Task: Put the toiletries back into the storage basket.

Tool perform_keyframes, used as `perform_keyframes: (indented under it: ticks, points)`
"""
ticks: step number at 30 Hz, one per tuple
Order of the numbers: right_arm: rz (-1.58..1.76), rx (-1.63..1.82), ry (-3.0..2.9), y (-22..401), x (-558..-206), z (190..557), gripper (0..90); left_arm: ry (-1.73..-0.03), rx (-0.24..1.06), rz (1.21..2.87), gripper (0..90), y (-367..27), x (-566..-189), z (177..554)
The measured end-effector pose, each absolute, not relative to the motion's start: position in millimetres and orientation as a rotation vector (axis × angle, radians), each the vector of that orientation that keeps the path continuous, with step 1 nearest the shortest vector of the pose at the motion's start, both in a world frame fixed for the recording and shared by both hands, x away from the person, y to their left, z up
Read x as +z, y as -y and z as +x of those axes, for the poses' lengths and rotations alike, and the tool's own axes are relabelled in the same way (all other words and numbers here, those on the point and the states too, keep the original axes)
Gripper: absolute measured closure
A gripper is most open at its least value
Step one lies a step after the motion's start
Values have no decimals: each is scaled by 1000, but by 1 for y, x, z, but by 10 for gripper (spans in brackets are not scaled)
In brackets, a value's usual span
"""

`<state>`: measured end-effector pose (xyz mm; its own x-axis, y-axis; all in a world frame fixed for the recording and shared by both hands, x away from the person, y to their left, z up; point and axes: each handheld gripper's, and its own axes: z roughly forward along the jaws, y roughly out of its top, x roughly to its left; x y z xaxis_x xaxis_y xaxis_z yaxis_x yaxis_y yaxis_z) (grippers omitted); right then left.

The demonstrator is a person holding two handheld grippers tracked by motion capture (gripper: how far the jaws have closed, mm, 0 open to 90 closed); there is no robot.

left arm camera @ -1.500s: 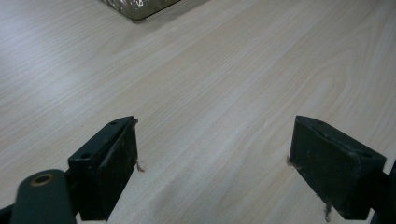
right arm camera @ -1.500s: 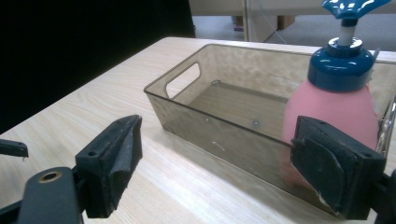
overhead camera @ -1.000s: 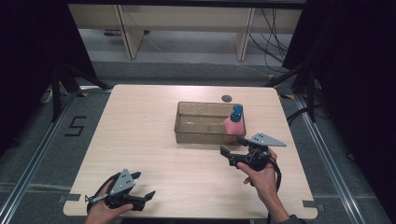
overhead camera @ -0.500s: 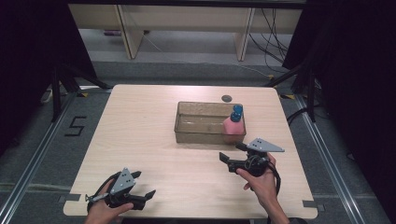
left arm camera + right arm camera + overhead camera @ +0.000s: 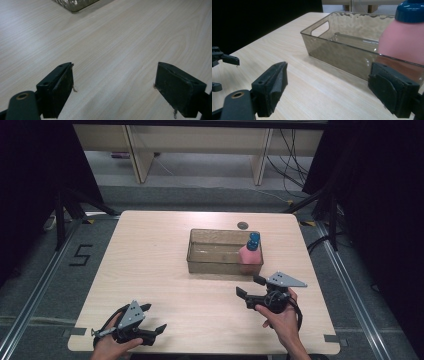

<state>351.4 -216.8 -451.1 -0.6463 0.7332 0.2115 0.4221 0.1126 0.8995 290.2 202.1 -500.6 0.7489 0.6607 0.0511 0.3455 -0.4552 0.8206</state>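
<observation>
- standing upright in the right-hand end of the clear bin [image 5: 200, 251], against its near wall: pink bottle [image 5: 248, 254] with a blue cap [image 5: 254, 239].
- hovering just in front of the bin's near right corner, apart from it: right tongs [image 5: 249, 287], jaws spread wide, nothing between them, held in a hand [image 5: 280, 319] coming in from the bottom edge.
- seen along the right tongs [image 5: 327, 87]: bin [image 5: 332, 53] straight ahead and near, bottle [image 5: 403, 41] at the upper right behind the bin's wall, bare wood between the two black jaws.
- resting low at the near left corner of the surface [image 5: 150, 250], well apart from the bin: left tongs [image 5: 154, 319], jaws spread, gripping nothing, held in the other hand [image 5: 109, 347].
- seen along the left tongs [image 5: 113, 85]: pale wood grain between the jaws, a corner of the bin [image 5: 75, 3] at the top edge.
- lying on the surface just behind the bin's far wall: small dark round disc [image 5: 243, 225].
- marked on the floor left of the surface: a black "5" [image 5: 81, 255].
</observation>
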Motion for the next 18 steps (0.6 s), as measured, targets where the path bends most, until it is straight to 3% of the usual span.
perform_keyframes:
  ticks: [18]
  points:
    - [1128,1552,-2122,216,-456,339,165,-776,461,2052,149,-201,-502,289]
